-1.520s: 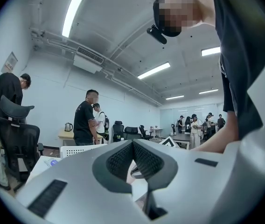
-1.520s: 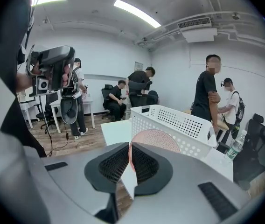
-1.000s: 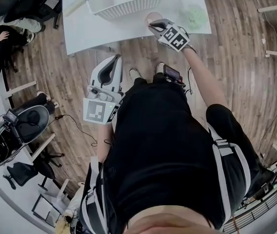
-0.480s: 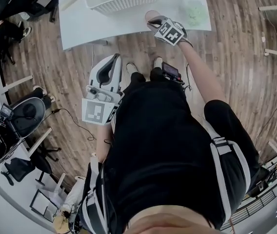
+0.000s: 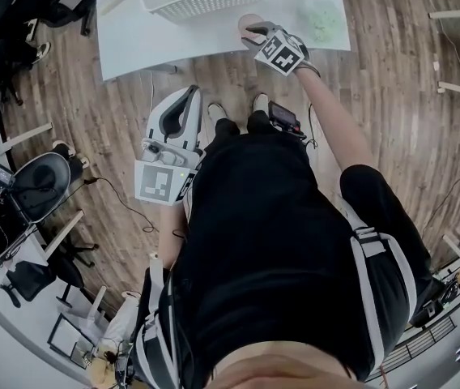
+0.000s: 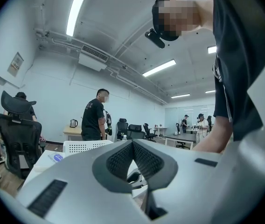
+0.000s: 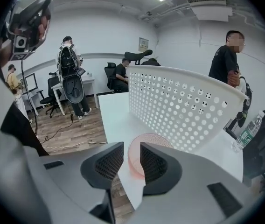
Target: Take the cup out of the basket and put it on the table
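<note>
Head view overhead, all views share basket (image 5: 214, 6)

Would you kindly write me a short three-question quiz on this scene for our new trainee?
1. Where does the pink cup stand relative to the white basket?
2. Which hand-held gripper is at the cup: A left, B right?
3. True or false: the left hand-held gripper grips the cup.
Key: 1. Beside it, on the table. 2. B; the right hand-held gripper, whose jaws have just been opening, has the cup's edge between them. 3. False; its jaws are together, empty.
</note>
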Action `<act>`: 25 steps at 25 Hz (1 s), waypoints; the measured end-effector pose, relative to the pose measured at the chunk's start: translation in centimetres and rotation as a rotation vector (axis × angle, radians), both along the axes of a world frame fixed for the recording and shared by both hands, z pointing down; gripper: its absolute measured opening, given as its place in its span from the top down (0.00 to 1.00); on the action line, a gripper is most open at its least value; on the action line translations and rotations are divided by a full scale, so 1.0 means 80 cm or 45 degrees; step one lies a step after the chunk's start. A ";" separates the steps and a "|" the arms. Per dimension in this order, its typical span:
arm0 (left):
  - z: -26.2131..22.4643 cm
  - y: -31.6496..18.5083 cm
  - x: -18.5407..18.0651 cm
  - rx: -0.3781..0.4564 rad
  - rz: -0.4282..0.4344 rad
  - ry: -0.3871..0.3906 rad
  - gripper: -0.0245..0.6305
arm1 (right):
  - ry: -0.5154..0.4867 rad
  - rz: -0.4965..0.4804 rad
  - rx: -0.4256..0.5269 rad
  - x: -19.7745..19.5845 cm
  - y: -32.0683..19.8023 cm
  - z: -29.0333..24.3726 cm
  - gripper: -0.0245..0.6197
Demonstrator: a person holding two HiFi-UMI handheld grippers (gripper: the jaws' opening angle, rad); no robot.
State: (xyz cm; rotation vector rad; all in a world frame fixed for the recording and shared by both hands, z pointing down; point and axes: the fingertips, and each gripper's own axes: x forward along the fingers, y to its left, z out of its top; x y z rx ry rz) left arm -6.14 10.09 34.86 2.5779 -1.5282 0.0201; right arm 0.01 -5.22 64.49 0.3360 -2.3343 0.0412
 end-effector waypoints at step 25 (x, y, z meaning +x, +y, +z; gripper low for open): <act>-0.005 0.000 0.011 0.016 0.065 0.008 0.93 | -0.281 0.165 0.126 0.020 0.035 -0.138 0.82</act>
